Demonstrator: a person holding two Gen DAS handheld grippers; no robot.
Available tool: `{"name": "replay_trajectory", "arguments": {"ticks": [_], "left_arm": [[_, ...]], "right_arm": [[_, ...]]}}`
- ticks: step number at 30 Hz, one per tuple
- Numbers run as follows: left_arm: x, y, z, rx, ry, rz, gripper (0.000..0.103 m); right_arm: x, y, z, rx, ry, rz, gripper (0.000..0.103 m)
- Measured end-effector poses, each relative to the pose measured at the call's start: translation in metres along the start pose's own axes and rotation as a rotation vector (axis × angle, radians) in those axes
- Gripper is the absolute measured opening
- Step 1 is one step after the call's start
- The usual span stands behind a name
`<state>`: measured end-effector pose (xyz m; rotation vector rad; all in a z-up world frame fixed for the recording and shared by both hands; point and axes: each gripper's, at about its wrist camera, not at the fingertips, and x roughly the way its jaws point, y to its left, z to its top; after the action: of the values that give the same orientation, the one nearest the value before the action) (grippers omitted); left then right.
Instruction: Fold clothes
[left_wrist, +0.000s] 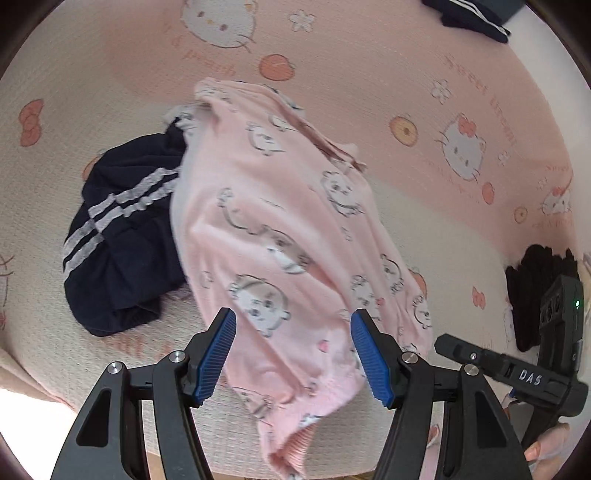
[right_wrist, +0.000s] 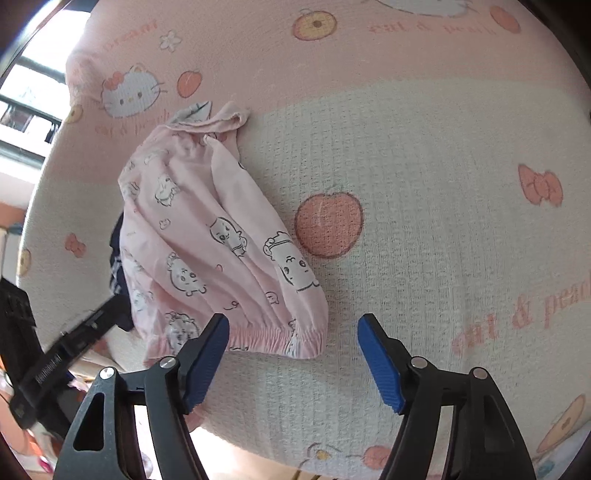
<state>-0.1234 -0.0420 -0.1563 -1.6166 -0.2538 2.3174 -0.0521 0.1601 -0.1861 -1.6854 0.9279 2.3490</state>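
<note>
A pink garment with cartoon prints (left_wrist: 280, 236) lies crumpled on the patterned bed cover, one end partly over a navy garment with white stripes (left_wrist: 118, 240). My left gripper (left_wrist: 293, 354) is open just above the pink garment's near end, holding nothing. In the right wrist view the same pink garment (right_wrist: 218, 243) shows its elastic waistband (right_wrist: 273, 338) toward the camera. My right gripper (right_wrist: 291, 360) hangs open over the bed beside that waistband, empty. The navy garment (right_wrist: 118, 258) peeks out behind the pink one.
The pink and white bed cover (left_wrist: 424, 206) with cat and fruit prints spans both views. Another dark striped garment (left_wrist: 469, 18) lies at the far top right. A black cloth (left_wrist: 532, 291) sits by the right edge, near the other gripper's body (left_wrist: 517, 373). A window (right_wrist: 26, 107) shows at left.
</note>
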Motion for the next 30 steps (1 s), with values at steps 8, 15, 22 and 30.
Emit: {"name": "replay_trajectory", "arguments": {"ticks": [8, 15, 22, 30], "left_arm": [[0.011, 0.042, 0.002, -0.108, 0.035, 0.022, 0.062], [0.016, 0.039, 0.002, -0.108, -0.006, -0.02, 0.062], [0.021, 0.035, 0.003, -0.107, -0.047, -0.061, 0.051], [0.019, 0.035, -0.001, -0.106, -0.071, -0.082, 0.026]], "right_arm": [[0.014, 0.005, -0.001, -0.039, -0.065, 0.005, 0.072], [0.026, 0.0, 0.002, -0.032, -0.063, 0.004, 0.072], [0.033, 0.017, 0.006, -0.127, -0.059, -0.044, 0.072], [0.041, 0.035, 0.003, -0.223, -0.059, -0.129, 0.027]]}}
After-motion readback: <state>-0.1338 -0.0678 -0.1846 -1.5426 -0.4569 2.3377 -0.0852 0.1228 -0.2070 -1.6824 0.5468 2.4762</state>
